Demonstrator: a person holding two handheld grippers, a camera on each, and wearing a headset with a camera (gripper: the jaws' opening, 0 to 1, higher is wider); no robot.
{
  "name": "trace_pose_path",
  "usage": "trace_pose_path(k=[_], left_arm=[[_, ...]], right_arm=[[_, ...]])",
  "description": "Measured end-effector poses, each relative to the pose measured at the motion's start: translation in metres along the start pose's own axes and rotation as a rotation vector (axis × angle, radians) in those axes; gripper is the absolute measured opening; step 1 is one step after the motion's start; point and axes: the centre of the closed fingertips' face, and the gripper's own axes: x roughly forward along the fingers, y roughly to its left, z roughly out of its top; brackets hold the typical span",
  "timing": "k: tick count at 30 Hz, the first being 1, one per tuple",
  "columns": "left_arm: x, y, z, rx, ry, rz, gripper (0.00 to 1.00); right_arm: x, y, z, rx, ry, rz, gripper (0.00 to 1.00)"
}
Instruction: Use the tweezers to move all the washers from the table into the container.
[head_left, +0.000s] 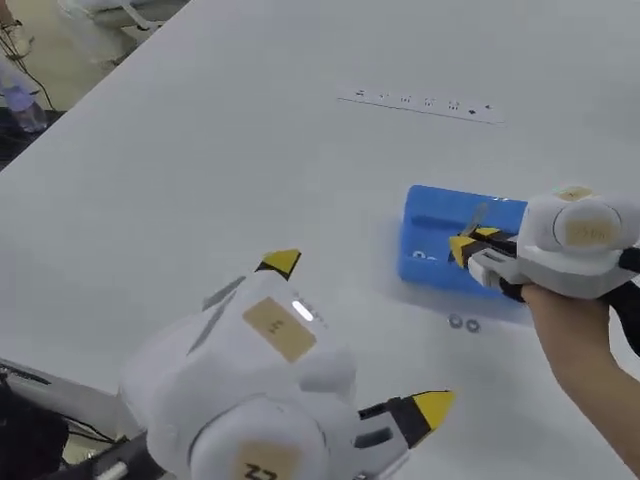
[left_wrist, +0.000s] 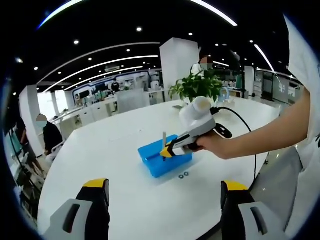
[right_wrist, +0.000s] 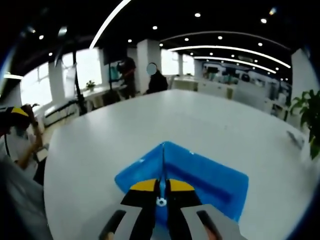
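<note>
Left gripper (head_left: 357, 333): you are holding it nearest you, low over the tabletop (head_left: 250, 150), with the jaws spread wide and carrying nothing.
Washers (head_left: 464, 323): two are lying flat, side by side on the tabletop, just beside the container's near wall.
Handling: they are looking thin, hard and light, so they are likely to skate or flip. Pinching one rim, with one tip through the hole, is probably the safest hold.
Right gripper (head_left: 468, 245): its jaws are clenching the tweezers (head_left: 476, 216), whose tips are pointing out over the container (head_left: 435, 215).
Container: its low blue walls are asking for only a slight lift.
Room: bare tabletop is stretching all round, and a socket strip (head_left: 420, 103) is sitting well beyond.
</note>
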Motion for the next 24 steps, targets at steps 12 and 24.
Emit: trace_pose_path(k=[12,24], left_arm=[[-0.008,0.003,0.001,-0.004,0.006,0.035,0.94],[-0.008,0.001,0.0,-0.008,0.006,0.04,0.93]], right_arm=[[-0.059,0.015,0.034,-0.014,-0.132,-0.012,0.03],[-0.069,0.035,-0.009,-0.013,-0.063,0.03,0.03]])
